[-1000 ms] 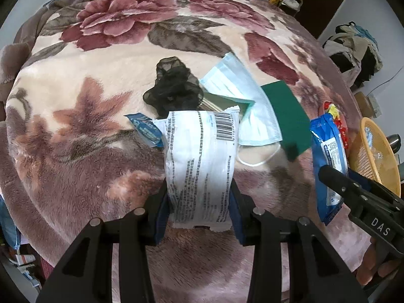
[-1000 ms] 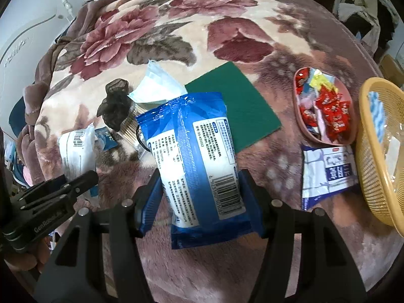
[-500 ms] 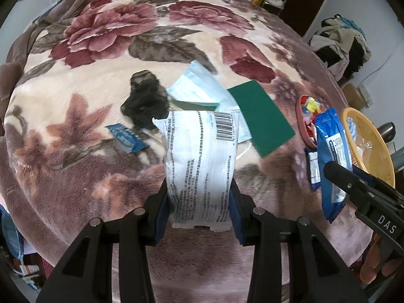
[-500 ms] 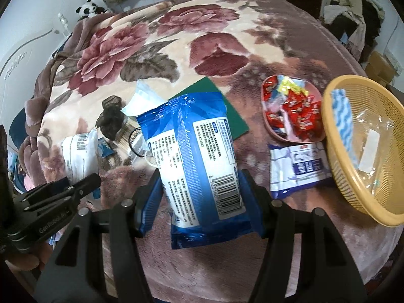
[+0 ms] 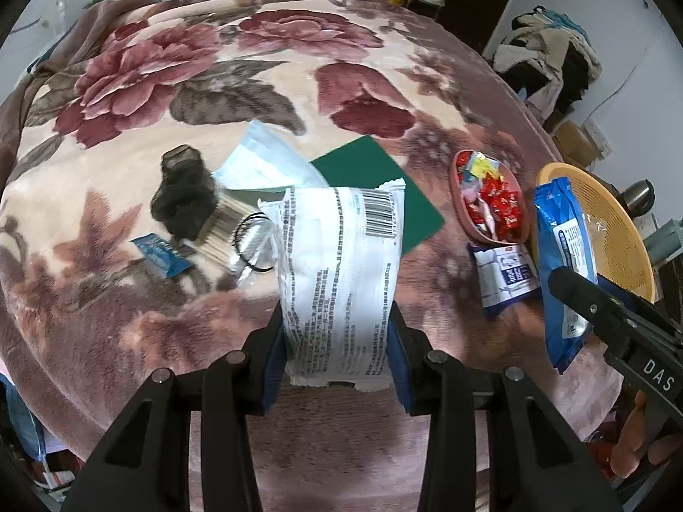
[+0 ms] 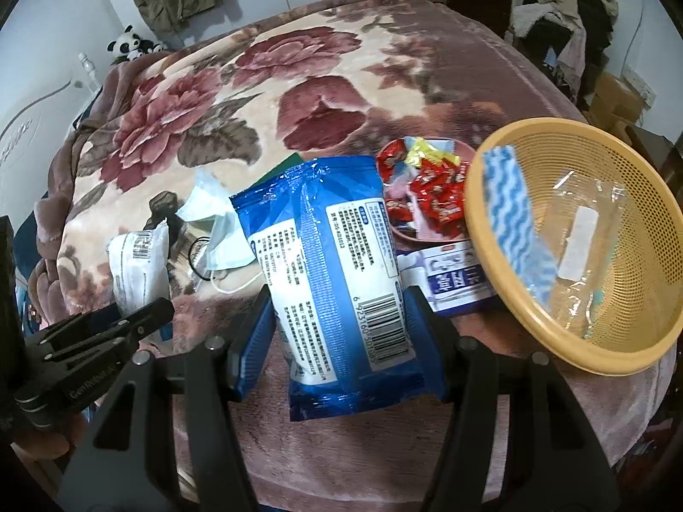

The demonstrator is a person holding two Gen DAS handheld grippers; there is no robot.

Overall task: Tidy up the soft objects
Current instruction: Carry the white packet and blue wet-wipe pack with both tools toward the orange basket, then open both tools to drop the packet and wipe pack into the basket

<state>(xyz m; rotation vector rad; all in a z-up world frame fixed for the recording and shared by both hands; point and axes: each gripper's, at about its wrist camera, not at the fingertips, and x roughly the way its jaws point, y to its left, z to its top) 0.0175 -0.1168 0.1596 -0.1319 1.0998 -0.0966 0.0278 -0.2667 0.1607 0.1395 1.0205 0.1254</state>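
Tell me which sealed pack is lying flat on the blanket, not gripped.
The small blue-and-white pack, beside the yellow basket. The white pack and big blue pack are each gripped and held up.

Two claws showing: left claw (image 5: 337, 367) and right claw (image 6: 341, 341), each gripping one pack. One white pack (image 5: 337, 273) sitting in the left one, one big blue pack (image 6: 337, 281) in the right. One yellow basket (image 6: 482, 213) holding two things: one blue-and-white wavy cloth (image 6: 508, 205) and one clear plastic bag (image 6: 585, 234). One pink dish (image 5: 463, 217) carrying a heap of wrapped sweets, too many to count. Lying on the one flowered blanket (image 5: 170, 85): one face mask (image 5: 264, 162), one green sheet (image 5: 384, 179), one black hair net (image 5: 183, 196), one small blue sachet (image 5: 160, 254), one small blue-and-white pack (image 5: 506, 277), one black hair tie (image 5: 252, 243). One panda toy (image 6: 128, 45) sitting far back.
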